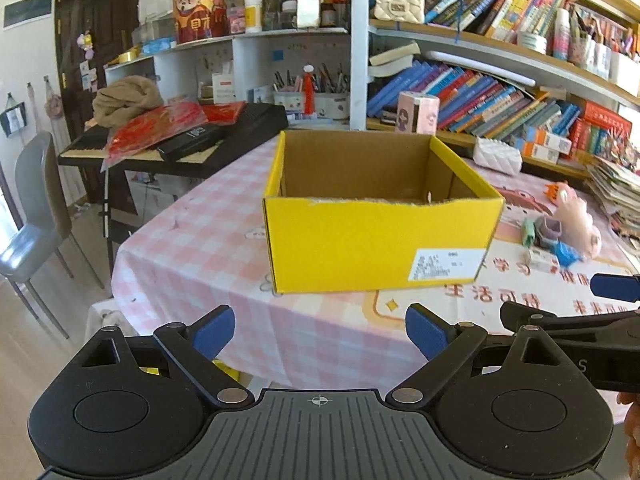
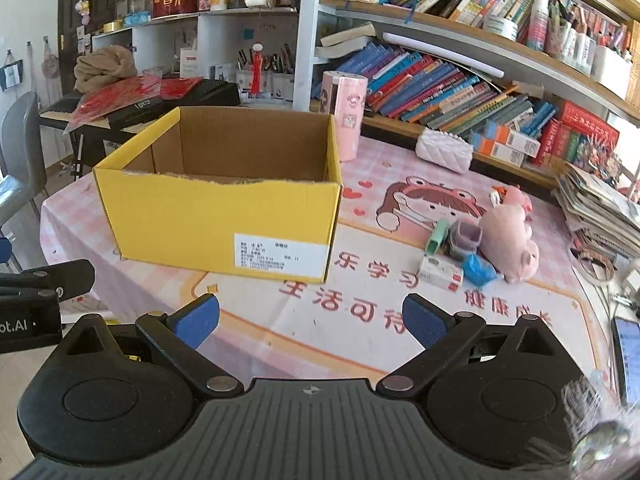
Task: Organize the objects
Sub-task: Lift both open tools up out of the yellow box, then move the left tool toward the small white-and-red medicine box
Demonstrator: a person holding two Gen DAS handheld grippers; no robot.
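An open yellow cardboard box [image 1: 380, 240] [image 2: 224, 220] stands on the pink checked tablecloth, and what I can see of its inside holds nothing. To its right lies a cluster of small items: a pink plush pig [image 2: 512, 240] [image 1: 576, 220], a purple cup [image 2: 464, 238], a green piece [image 2: 436, 236], a blue wrapped thing [image 2: 478, 270] and a small white carton [image 2: 440, 272]. My left gripper [image 1: 320, 332] hangs open in front of the box, nothing between its blue pads. My right gripper [image 2: 312, 322] is open too, short of the box's right corner and the cluster.
A pink cylinder [image 2: 346, 114] and a white quilted pouch [image 2: 444, 150] stand behind the box. Bookshelves [image 2: 460, 92] line the back. A stack of magazines [image 2: 600, 212] sits at the right, a keyboard [image 1: 180, 140] and a grey chair [image 1: 36, 216] at the left.
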